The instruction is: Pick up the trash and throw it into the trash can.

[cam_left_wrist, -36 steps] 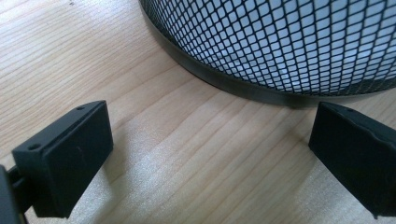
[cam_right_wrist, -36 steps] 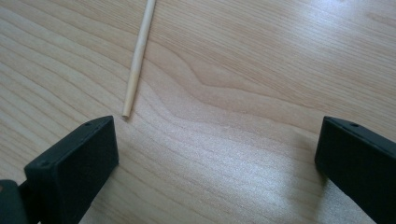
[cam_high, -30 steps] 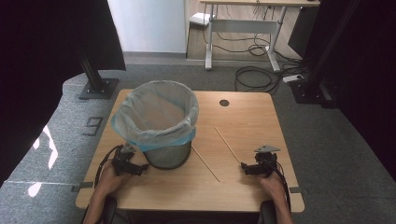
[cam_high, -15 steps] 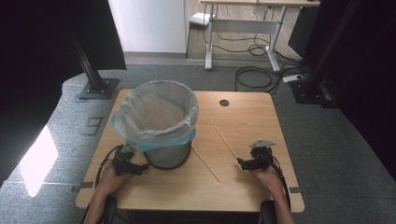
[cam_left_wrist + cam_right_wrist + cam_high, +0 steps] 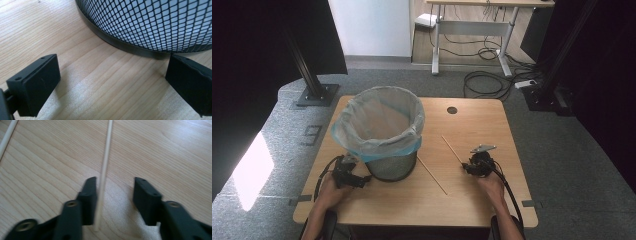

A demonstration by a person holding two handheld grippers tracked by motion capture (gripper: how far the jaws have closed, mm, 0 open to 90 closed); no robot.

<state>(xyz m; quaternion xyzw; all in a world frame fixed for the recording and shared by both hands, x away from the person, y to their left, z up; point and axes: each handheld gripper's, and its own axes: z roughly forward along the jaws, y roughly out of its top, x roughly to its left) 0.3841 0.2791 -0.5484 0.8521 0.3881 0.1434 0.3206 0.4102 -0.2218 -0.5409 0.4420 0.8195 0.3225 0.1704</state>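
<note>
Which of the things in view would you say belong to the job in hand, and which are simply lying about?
In the job:
- right gripper, jaws just been closing around the near stick, not yet pressing it
- near stick
- second stick
- lined mesh bin
- left gripper, open beside the bin

Lying about:
- desk behind the table
- floor cables

Mesh bin [image 5: 382,135] w/ blue liner, worktop [image 5: 472,200] left half; 2nd stick [image 5: 432,175] lies just right of it.
</note>
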